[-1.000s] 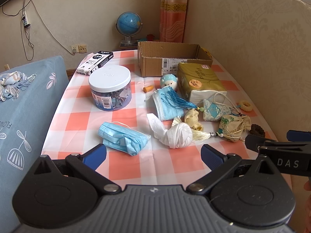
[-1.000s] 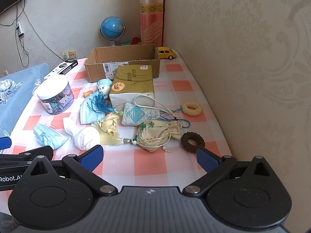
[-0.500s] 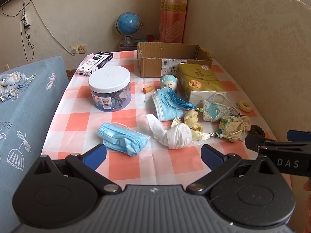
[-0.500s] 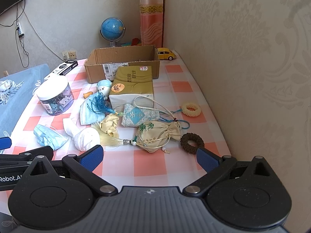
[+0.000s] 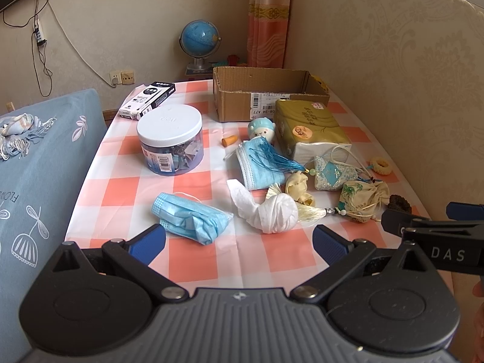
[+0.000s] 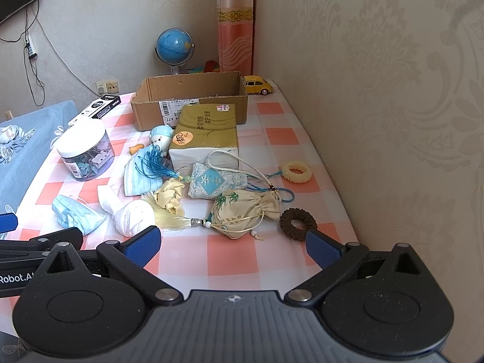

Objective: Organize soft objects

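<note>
Basically we hold both the left gripper and right gripper wide apart, empty; tangled tasselled cream drawstring pouch cords risk dragging the neighbouring blue embroidered sachet.

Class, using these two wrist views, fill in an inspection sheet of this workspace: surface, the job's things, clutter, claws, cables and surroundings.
Surface: checked tablecloth, orange and white, on a table in a wall corner.
Job's things: two blue face masks, twisted white cloth, two sachets with tassels, two hair ties, tissue pack; open cardboard box behind them.
Clutter: jar of clips, pen box, small figurine, toy car.
Claws: left claw and right claw both open, holding nothing, at the near edge.
Cables: black cords hang on the wall by sockets.
Surroundings: globe, curtain, blue bedcover.
</note>
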Available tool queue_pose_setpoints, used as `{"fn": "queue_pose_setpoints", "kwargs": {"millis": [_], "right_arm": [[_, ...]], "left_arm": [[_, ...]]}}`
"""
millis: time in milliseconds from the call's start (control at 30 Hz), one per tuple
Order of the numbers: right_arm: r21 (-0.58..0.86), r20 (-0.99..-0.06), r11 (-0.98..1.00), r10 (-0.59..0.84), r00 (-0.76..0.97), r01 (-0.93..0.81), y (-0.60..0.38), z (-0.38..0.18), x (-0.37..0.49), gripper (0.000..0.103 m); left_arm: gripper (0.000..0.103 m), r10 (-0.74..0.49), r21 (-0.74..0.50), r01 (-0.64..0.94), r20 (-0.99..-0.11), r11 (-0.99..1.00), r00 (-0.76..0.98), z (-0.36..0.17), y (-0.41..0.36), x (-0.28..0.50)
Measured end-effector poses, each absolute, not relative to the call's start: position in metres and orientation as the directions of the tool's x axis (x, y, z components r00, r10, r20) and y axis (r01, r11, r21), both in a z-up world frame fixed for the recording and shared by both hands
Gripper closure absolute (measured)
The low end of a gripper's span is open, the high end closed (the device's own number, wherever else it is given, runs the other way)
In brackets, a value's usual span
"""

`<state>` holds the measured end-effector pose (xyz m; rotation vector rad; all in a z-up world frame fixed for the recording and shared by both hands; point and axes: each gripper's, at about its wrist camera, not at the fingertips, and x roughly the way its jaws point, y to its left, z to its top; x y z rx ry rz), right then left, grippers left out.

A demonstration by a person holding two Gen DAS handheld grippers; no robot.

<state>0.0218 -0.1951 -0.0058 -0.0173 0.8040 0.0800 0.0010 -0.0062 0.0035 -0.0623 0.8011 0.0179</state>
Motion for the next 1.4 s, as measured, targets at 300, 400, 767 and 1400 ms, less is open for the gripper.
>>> {"fn": "queue_pose_setpoints", "kwargs": {"millis": [300, 400, 767, 1400], "right_arm": [[0.012, -0.717, 0.997, 0.062, 0.694, -0.077, -0.196, 0.000, 0.022, 0.000], [0.009, -0.715, 0.997, 0.061, 0.696, -0.078, -0.195, -0.001, 0.022, 0.000], [-0.001, -0.707, 0.996, 0.064, 0.704, -0.092, -0.195, -0.003, 0.024, 0.000], [-0.027, -0.696, 0.984, 0.108, 0.710, -0.176, -0.226, -0.037, 0.038, 0.000]], "left_arm": [[0.000, -0.015, -0.053, -0.034, -0.718, 0.998, 0.696, 0.004, -0.006, 0.002], [0.000, -0.019, -0.053, -0.027, -0.718, 0.998, 0.695, 0.005, -0.006, 0.003], [0.000, -0.043, -0.039, 0.022, -0.715, 0.999, 0.698, 0.003, -0.006, 0.008], [0.000, -0.049, 0.019, 0.086, -0.691, 0.996, 0.721, -0.021, 0.019, 0.025]]}}
